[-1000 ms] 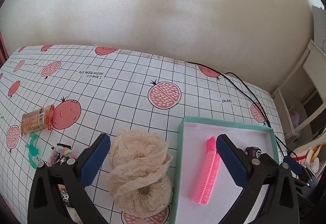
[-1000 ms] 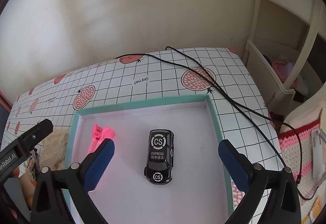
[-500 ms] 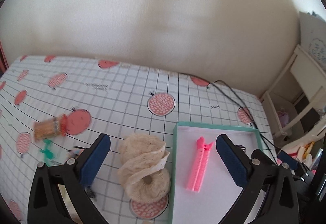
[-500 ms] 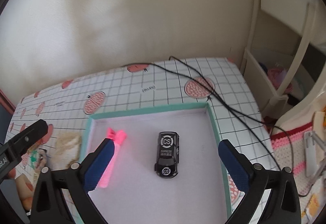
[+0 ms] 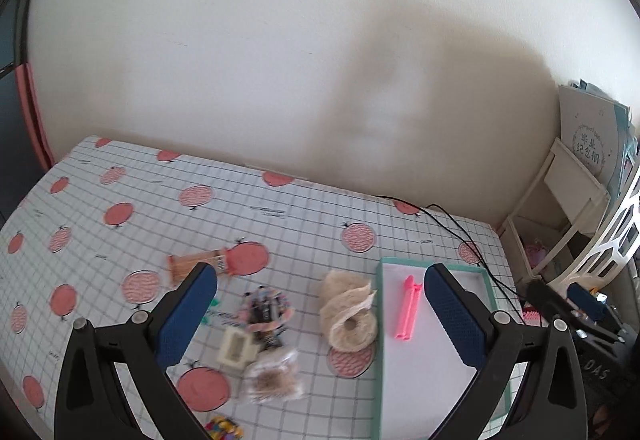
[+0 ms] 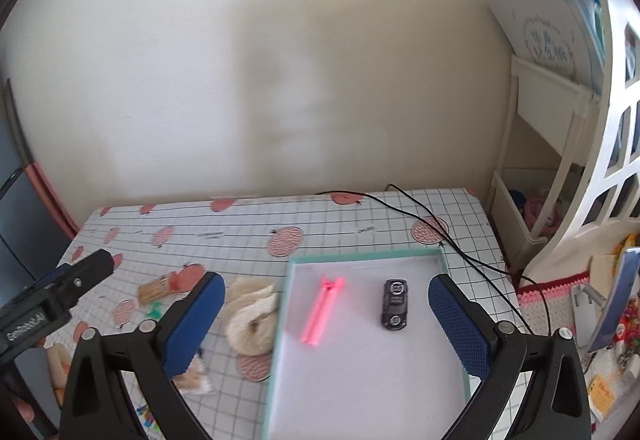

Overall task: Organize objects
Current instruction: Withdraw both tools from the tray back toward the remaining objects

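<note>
A teal-rimmed white tray (image 6: 276,324) (image 5: 378,324) lies on the gridded tablecloth. Inside it are a pink hair clip (image 6: 322,310) (image 5: 407,314) and a small black toy car (image 6: 395,304). Left of the tray sit cream lace scrunchies (image 5: 348,310) (image 6: 250,314). Further left lie a striped scrunchie with dark items (image 5: 266,310), a cream box (image 5: 236,348), a clear bag (image 5: 272,380) and a toothpick jar (image 5: 196,264) (image 6: 156,288). My left gripper (image 5: 320,314) is open, high above the scrunchies. My right gripper (image 6: 326,320) is open, high above the tray.
A black cable (image 6: 436,224) runs across the table's far right corner. A white shelf unit (image 6: 532,175) with books stands to the right. A plain wall backs the table. The left gripper's body (image 6: 52,300) shows at the left edge of the right wrist view.
Both grippers have risen and pulled back from the table, so more of it shows and objects look smaller. Both stayed open; nothing was picked up.
</note>
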The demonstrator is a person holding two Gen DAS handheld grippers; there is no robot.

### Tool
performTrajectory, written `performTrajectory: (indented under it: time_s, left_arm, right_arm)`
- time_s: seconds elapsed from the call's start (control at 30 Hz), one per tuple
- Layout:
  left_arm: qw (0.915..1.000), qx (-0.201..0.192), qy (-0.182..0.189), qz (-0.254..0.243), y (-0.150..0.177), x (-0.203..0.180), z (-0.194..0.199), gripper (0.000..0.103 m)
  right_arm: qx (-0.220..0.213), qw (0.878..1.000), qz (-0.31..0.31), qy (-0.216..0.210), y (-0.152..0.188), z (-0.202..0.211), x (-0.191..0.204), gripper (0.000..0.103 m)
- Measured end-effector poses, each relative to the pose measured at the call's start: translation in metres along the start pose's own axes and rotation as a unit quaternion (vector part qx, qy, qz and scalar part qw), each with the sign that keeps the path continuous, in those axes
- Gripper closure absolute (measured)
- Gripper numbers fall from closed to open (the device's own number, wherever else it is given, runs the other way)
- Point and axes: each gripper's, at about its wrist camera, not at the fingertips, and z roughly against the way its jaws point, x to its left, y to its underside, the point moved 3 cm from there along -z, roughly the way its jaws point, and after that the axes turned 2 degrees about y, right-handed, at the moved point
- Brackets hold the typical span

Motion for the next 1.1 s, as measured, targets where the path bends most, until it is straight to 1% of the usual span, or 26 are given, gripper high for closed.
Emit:
performTrajectory:
  time_s: [0.1,0.2,0.27,0.5,0.57,0.67,0.8,0.9,1.0,1.1]
  left_arm:
    - [0.9998,0.009,-0.012,0.011,0.011,0.022,0.005,0.000]
    - [0.9994,0.021,-0.017,0.022,0.022,0.044,0.008,0.000]
    - [0.9990,0.019,-0.025,0.031,0.028,0.060,0.013,0.000]
    - [0.9968,0.028,-0.034,0.067,0.047,0.105,0.021,0.000]
    - [0.9962,0.029,-0.040,0.072,0.052,0.113,0.022,0.000]
    - [0.9952,0.038,-0.041,0.080,0.061,0.122,0.022,0.000]
    - [0.9939,0.060,-0.047,0.079,0.074,0.127,0.019,0.000]
    - [0.9919,0.090,-0.057,0.068,0.085,0.128,0.007,0.000]
    - [0.9881,0.124,-0.068,0.060,0.097,0.130,-0.006,0.000]
    - [0.9838,0.155,-0.079,0.044,0.108,0.127,-0.019,0.000]
  right_arm:
    - [-0.008,1.000,0.001,-0.015,0.009,0.015,0.015,0.000]
    - [-0.013,0.999,0.001,-0.042,0.020,0.022,0.031,0.000]
    - [-0.010,0.998,0.001,-0.061,0.028,0.023,0.041,0.000]
    - [-0.007,0.994,-0.001,-0.105,0.050,0.017,0.071,0.000]
    - [0.002,0.994,0.000,-0.108,0.055,0.011,0.079,0.000]
    - [0.036,0.993,0.014,-0.114,0.068,-0.004,0.094,0.000]
    - [0.063,0.992,0.038,-0.103,0.082,-0.020,0.109,0.000]
    - [0.070,0.992,0.024,-0.097,0.085,-0.029,0.108,0.000]
    - [0.085,0.992,0.005,-0.094,0.089,-0.040,0.104,0.000]
    - [0.099,0.991,0.004,-0.091,0.094,-0.049,0.105,0.000]
